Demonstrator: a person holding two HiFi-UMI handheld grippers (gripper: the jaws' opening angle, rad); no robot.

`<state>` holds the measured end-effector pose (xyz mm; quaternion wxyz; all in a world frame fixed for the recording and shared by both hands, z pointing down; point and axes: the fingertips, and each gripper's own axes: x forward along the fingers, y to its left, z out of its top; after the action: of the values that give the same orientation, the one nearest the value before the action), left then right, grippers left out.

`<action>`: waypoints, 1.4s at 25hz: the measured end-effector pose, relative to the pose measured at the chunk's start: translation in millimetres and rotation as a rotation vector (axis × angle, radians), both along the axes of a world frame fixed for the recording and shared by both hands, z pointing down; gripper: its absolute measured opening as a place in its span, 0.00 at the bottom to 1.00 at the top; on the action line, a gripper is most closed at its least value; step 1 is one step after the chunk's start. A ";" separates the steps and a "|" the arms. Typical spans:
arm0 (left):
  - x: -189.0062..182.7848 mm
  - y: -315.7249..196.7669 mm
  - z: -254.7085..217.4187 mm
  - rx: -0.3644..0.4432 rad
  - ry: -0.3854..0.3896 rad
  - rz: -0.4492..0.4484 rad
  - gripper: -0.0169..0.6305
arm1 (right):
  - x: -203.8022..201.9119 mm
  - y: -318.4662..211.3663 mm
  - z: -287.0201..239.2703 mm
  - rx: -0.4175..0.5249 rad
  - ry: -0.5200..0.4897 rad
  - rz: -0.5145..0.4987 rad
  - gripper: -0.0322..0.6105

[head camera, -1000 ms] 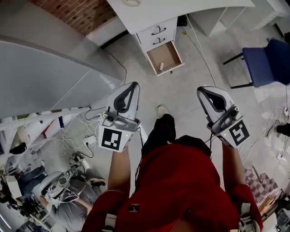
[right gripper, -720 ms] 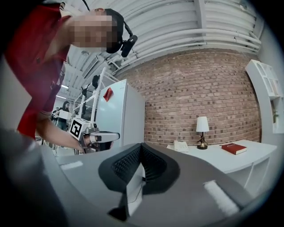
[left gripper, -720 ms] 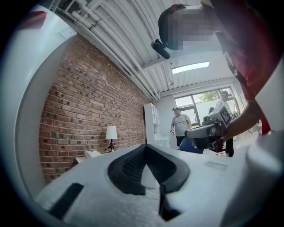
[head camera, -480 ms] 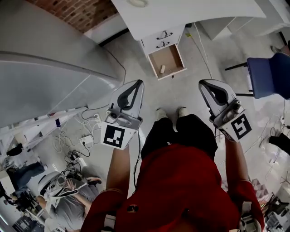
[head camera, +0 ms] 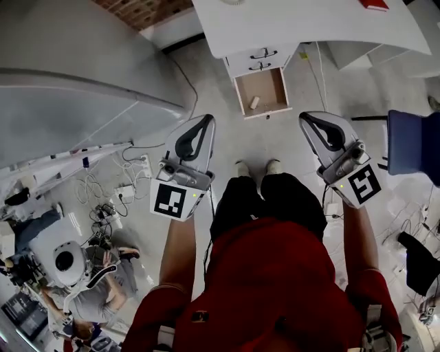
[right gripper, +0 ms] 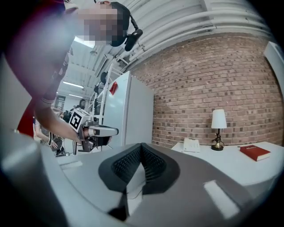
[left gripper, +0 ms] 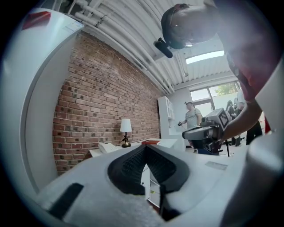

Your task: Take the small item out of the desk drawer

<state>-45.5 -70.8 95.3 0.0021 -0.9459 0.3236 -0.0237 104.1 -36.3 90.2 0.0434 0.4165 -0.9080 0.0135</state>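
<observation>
Below the white desk (head camera: 302,24) an open drawer (head camera: 240,91) sticks out over the floor. A small pale cylinder (head camera: 254,102) lies inside it, near its right front corner. My left gripper (head camera: 205,121) is held up in front of the person's body, well short of the drawer and to its left, shut with nothing in it. My right gripper (head camera: 306,117) hovers to the drawer's right, also shut and empty. In the left gripper view the left gripper (left gripper: 144,148) has its dark pads pressed together. The right gripper (right gripper: 141,145) looks the same in the right gripper view.
A tall grey-white cabinet (head camera: 75,103) fills the left side. A power strip and cables (head camera: 124,194) lie on the floor beside it. A blue chair (head camera: 416,146) stands at the right. A red book (head camera: 375,4) lies on the desk. A person sits at lower left (head camera: 89,302).
The person has stepped up towards the desk and brought both feet together. The drawer now lies between the two grippers' tips. Both grippers stay shut.
</observation>
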 end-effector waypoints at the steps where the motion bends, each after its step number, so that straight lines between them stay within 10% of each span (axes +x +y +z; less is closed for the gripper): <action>1: 1.8 -2.2 1.6 -0.001 -0.008 -0.016 0.03 | 3.4 -3.4 3.2 -0.007 -0.007 -0.014 0.07; 15: 8.0 -43.5 59.4 -0.003 -0.036 -0.046 0.03 | 13.2 -48.2 82.1 -0.059 0.039 -0.105 0.07; 35: -9.1 -96.2 292.7 -0.014 -0.040 -0.043 0.03 | -1.5 -102.1 323.0 -0.041 0.156 -0.186 0.07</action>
<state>-54.6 -167.0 388.0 0.0014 -0.9381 0.3434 -0.0447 102.6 -138.5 413.1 0.1236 0.3292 -0.9361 -0.0045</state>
